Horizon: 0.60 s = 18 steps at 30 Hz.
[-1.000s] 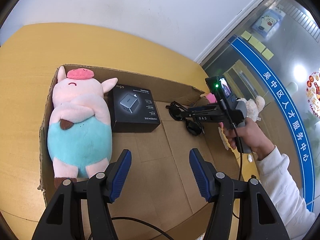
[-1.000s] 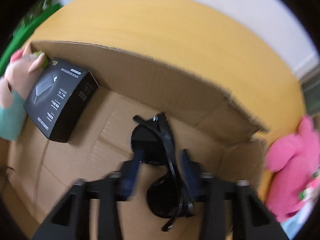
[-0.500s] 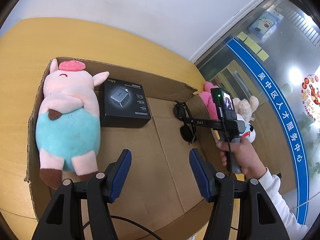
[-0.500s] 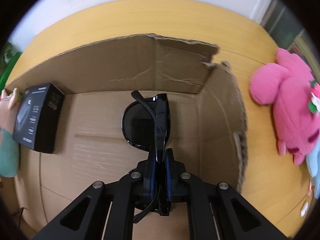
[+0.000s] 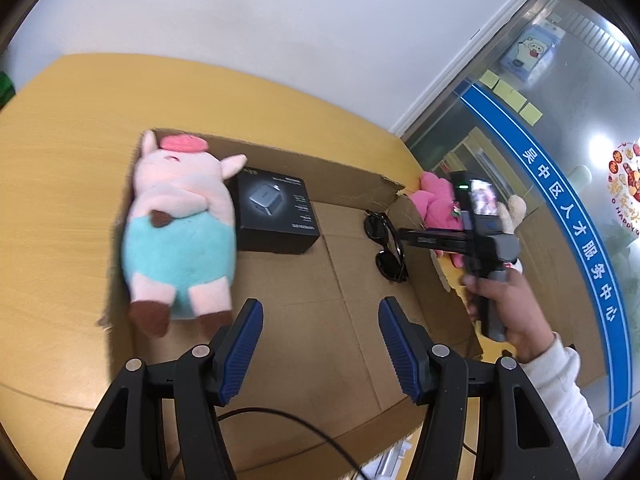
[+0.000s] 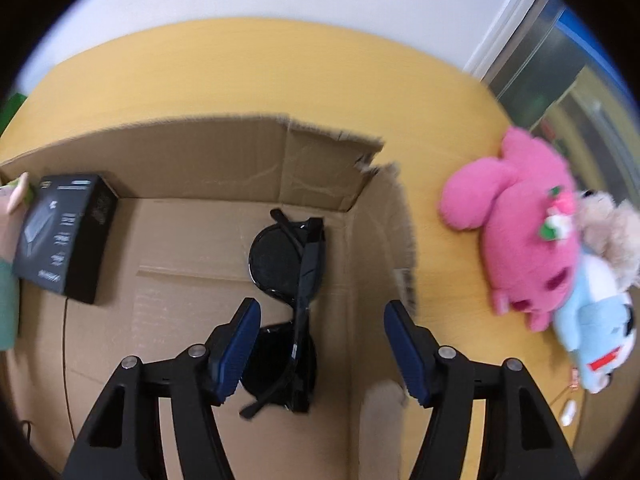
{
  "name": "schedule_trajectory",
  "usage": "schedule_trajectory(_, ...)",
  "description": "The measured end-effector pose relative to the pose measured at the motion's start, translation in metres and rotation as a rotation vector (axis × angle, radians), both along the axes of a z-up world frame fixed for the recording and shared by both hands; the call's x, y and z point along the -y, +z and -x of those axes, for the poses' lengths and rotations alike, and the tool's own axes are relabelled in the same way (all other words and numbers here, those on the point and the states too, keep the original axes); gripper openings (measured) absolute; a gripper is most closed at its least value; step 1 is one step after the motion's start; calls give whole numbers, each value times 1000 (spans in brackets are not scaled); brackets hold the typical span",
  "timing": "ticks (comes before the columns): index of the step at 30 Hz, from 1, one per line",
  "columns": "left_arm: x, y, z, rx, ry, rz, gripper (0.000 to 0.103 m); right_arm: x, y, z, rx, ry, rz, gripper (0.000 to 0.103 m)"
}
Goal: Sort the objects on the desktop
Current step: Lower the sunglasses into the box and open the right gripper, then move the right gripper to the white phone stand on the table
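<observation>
**Sunglasses dropped in the box, soft toys still outside**

The sunglasses (image 6: 294,312) lie folded on the floor of the cardboard box (image 6: 224,152), near its right wall. Your right tool (image 6: 320,340) has just been opening: its pads stand spread either side of the frame and press on nothing, so the glasses are released. Further left in the box sit the black charger box (image 5: 276,212) and, against the left wall, the pink pig plush (image 5: 180,232). That makes 3 items sorted.

Your left tool (image 5: 320,344) hangs spread and empty above the near part of the box.

Outside, on the counter (image 6: 240,72) to the right, the bright pink plush (image 6: 524,240) lies touching a pale blue and white plush (image 6: 600,320); a fluffy beige toy sits with them. Those look like your remaining work.
</observation>
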<state>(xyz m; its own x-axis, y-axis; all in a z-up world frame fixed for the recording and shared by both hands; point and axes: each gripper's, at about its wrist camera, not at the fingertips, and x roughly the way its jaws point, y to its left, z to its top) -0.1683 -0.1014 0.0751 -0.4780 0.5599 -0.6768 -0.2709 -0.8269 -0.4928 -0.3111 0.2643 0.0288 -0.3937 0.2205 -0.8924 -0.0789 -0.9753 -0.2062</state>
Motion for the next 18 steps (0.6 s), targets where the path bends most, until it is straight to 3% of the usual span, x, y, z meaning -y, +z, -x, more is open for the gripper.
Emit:
schedule_trajectory(4, 14, 31, -30, -87, 37, 73, 61, 21, 44, -40, -115, 113, 93, 66)
schedule_trajectory(9, 24, 62, -74, -175, 81, 159, 80, 62, 83, -142, -243, 422, 166, 76)
schedule_trajectory(13, 26, 58, -100, -174, 105, 213, 83, 86, 76, -219, -231, 645, 343, 76)
schedule_trajectory(18, 30, 43, -124, -140, 152, 261, 83, 95, 32, -270, -137, 691, 363, 76)
